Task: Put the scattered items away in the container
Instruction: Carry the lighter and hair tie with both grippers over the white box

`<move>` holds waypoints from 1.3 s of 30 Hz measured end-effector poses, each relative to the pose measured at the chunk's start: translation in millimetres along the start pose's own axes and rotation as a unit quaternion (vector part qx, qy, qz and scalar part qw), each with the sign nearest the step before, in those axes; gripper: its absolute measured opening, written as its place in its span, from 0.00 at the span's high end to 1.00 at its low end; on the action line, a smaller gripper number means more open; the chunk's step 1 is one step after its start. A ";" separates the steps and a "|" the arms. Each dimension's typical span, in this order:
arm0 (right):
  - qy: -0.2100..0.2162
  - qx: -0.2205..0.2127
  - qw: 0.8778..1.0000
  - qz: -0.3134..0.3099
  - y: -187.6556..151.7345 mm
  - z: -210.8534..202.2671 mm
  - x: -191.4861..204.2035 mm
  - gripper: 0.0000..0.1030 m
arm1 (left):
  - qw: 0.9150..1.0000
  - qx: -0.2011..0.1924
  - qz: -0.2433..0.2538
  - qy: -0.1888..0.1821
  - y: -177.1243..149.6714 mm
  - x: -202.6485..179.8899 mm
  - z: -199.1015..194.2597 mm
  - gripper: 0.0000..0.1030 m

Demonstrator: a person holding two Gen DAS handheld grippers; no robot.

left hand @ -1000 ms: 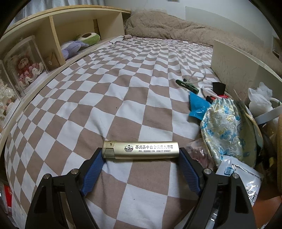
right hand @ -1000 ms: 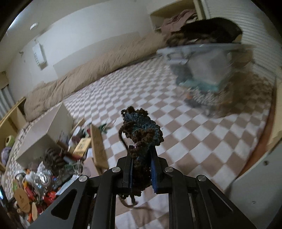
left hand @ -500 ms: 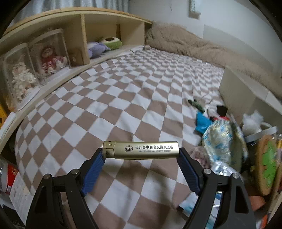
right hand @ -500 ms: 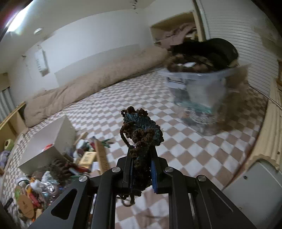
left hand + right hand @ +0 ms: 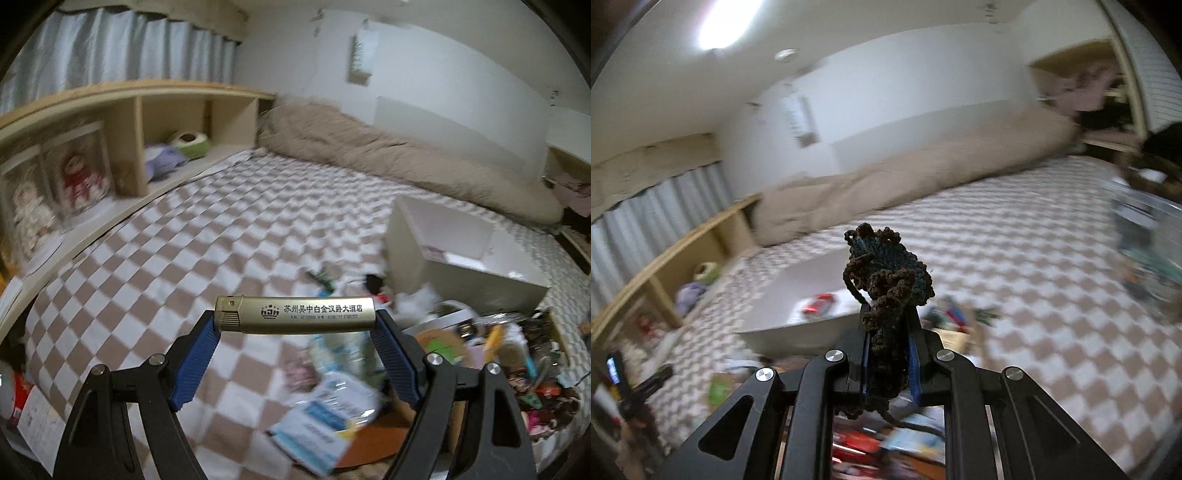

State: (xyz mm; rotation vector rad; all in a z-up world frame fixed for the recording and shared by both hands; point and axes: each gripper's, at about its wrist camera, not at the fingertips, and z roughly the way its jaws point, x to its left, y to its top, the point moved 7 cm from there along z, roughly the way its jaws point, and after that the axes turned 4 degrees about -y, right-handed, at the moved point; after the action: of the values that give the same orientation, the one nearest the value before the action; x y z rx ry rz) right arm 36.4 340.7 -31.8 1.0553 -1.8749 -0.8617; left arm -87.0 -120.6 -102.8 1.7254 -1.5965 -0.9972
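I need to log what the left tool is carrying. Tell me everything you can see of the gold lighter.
The slim gold metallic lighter is a rounded bar lying level, crosswise to the camera. Its left end carries a ribbed cap section with a small hole; its side bears a dark crown logo and printed Chinese characters. The left hand-held gripper clamps it end to end, one blue ribbed pad against each end. It hangs in the air above the brown-and-white checked bedspread, touching nothing else.
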 end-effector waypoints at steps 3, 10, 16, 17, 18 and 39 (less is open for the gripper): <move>0.037 -0.015 0.999 -0.019 17.3 2.4 29.0 0.84 | 0.999 -0.015 0.011 -0.029 14.0 -24.3 -6.0 0.19; 0.101 -0.057 0.991 -0.060 65.6 -0.7 84.8 0.84 | 0.995 -0.050 0.034 -0.085 53.1 -69.7 -13.1 0.19; 0.140 -0.073 0.983 -0.097 103.5 10.9 121.2 0.84 | 0.989 -0.067 0.058 -0.120 84.1 -109.1 -4.8 0.19; 0.144 -0.075 0.981 -0.104 110.3 14.4 127.1 0.84 | 0.988 -0.067 0.061 -0.127 88.6 -115.8 -1.8 0.19; 0.146 -0.077 0.980 -0.108 112.8 18.1 130.5 0.84 | 0.987 -0.067 0.063 -0.133 92.2 -120.1 1.0 0.19; 0.106 -0.060 0.978 -0.168 171.3 132.3 179.8 0.84 | 0.964 0.012 0.072 -0.255 140.8 -220.2 96.0 0.19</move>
State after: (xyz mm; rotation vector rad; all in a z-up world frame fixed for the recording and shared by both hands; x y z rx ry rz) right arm -198.5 274.9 108.5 1.3545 -1.4708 -0.9966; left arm -246.2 88.2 -10.0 1.4071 -2.0217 -1.4316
